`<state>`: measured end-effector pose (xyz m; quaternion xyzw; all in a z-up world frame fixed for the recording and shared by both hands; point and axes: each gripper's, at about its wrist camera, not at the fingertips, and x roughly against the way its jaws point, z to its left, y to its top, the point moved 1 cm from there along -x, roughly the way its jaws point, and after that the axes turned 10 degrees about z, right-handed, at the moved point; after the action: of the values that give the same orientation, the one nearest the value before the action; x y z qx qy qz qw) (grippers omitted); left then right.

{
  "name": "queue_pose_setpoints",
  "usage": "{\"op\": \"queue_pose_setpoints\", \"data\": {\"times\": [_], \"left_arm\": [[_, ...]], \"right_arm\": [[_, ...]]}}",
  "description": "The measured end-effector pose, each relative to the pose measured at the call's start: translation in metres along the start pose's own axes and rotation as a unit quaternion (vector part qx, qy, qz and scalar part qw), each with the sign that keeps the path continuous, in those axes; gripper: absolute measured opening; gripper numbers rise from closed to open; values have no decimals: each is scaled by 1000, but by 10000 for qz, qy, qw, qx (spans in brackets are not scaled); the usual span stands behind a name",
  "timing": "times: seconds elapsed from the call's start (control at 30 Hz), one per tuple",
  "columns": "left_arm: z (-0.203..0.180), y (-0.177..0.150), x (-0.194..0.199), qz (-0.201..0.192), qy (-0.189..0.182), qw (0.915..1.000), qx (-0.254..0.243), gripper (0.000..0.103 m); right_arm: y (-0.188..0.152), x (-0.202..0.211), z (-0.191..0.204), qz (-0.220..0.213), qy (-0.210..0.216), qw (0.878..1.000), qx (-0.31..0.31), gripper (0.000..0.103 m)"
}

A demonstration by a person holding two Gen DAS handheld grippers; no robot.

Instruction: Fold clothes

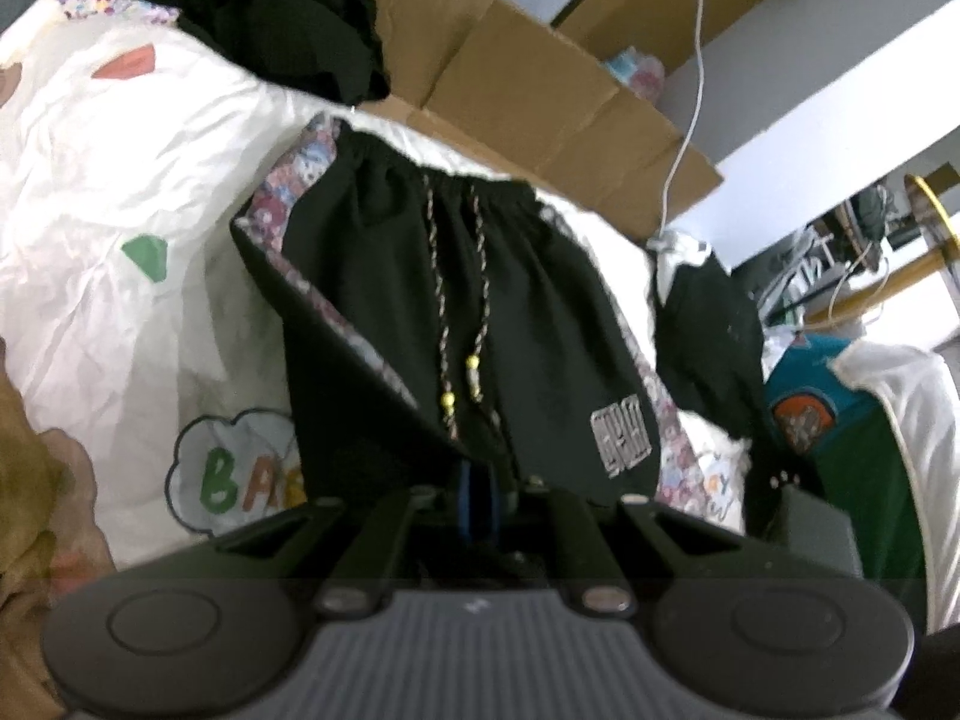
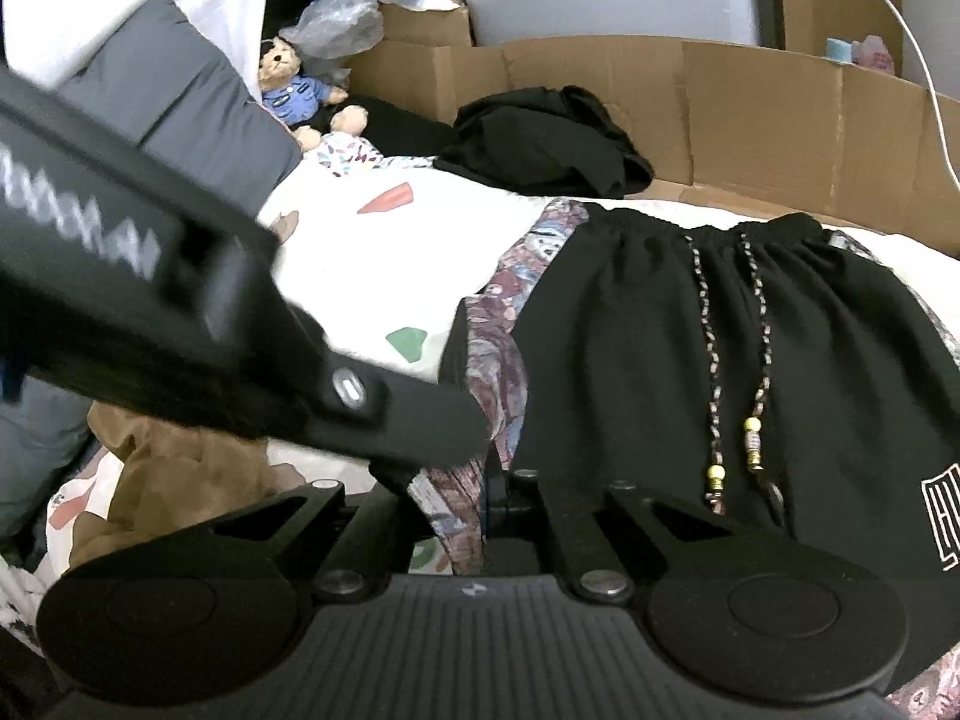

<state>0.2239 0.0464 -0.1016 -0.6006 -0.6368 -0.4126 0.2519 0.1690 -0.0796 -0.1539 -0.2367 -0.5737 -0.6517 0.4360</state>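
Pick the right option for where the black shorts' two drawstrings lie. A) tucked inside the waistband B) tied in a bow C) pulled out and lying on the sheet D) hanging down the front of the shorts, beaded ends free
D: on the black shorts, both drawstrings run down the front from the waistband, untied, ending in yellow beads lying on the black cloth.
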Motion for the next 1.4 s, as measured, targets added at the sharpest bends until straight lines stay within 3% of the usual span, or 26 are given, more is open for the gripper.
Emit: {"op": "queue_pose_setpoints", "data": {"times": [0.07, 0.2, 0.3, 0.87, 1.13, 1.4], "left_arm": [[-7, 1, 3, -132, 17, 9999, -16, 14], [-19, 3, 4, -231, 110, 9997, -58, 37], [-23, 3, 2, -262, 173, 9995, -22, 46], [-45, -10, -27, -51, 296, 9994, 162, 51], [-61, -17, -40, 73, 430, 9990, 73, 52], [-72, -27, -53, 246, 674, 9974, 34, 56]], "right_arm": [[-1, 3, -5, -34, -12, 10000, -23, 3], [-2, 11, -22, -97, -11, 9998, -177, 3], [-4, 21, -42, -183, -52, 9992, -348, 3], [-16, 70, -153, -470, -234, 9911, -1222, 3], [-24, 82, -187, -536, -142, 9850, -1632, 3], [-31, 94, -209, -689, -257, 9837, -1641, 3]]}}
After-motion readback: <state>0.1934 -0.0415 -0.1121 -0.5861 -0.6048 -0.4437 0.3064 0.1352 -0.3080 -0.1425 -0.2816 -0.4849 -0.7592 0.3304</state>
